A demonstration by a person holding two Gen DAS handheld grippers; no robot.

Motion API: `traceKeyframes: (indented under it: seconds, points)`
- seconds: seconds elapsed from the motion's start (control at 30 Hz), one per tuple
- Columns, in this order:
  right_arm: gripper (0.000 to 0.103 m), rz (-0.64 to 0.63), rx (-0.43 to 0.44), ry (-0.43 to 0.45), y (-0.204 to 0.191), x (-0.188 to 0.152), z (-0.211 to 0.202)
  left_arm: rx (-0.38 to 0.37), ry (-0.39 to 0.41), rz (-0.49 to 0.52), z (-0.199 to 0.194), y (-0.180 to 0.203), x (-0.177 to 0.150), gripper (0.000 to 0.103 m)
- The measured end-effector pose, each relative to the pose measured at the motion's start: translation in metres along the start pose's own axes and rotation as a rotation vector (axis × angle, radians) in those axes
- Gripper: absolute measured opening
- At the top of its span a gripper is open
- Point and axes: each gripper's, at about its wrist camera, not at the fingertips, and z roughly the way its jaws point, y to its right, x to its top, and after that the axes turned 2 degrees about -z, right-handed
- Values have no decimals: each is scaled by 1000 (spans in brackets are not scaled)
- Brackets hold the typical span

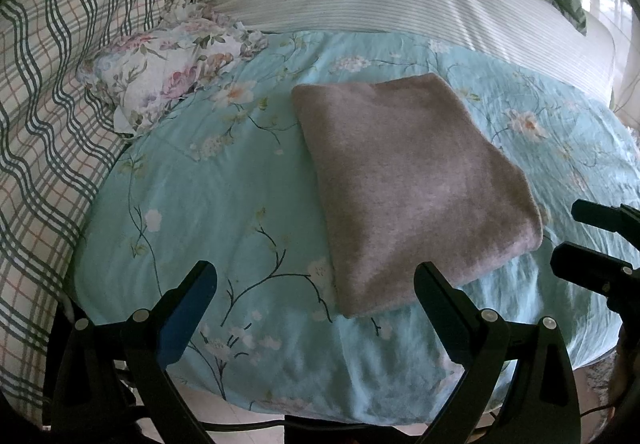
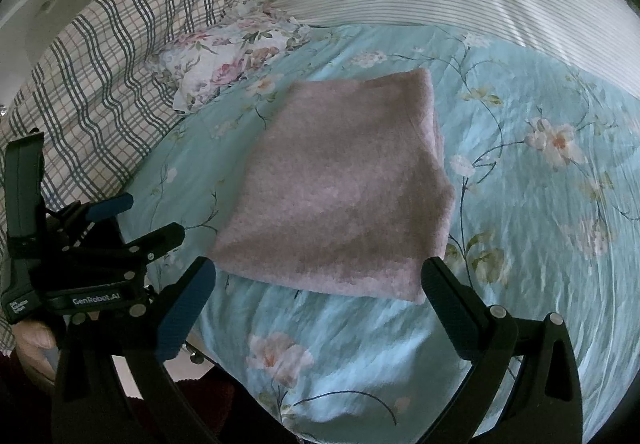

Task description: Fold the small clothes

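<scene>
Folded pinkish-grey fleecy cloth (image 1: 408, 188) lay flat mid-bed on the aqua floral bedsheet (image 1: 224, 204), w/ left gripper (image 1: 316, 284) & right gripper (image 2: 320, 280) both at its near edge, jaws wide, holding nothing; small floral pillow (image 1: 160, 76) sat well apart.

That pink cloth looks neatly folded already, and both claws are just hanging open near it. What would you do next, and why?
Probably draw both claws back and leave it. The pink cloth lies as a flat, squared bundle on the blue flowered sheet, and the left claw and right claw stand open near its close edge, holding nothing. I see no loose flap that needs another fold.
</scene>
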Motion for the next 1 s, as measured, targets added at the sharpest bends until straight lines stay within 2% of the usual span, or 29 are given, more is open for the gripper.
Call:
traceKeyframes:
  seconds: [0.13,0.27,0.47,1.0]
  points:
    - [102,-13,-6,0,-1,4,2,-2,-4,7,2,-2,4,99]
    - [102,-17,-12,-11,14,20,11,-20,-14,-5,9,-7,12,99]
    - [102,-15,-3,-16,31,41,23,4,-20,-7,21,-11,21,99]
    - [102,4,12,-47,43,48,43,17,-34,-1,39,-6,35,99]
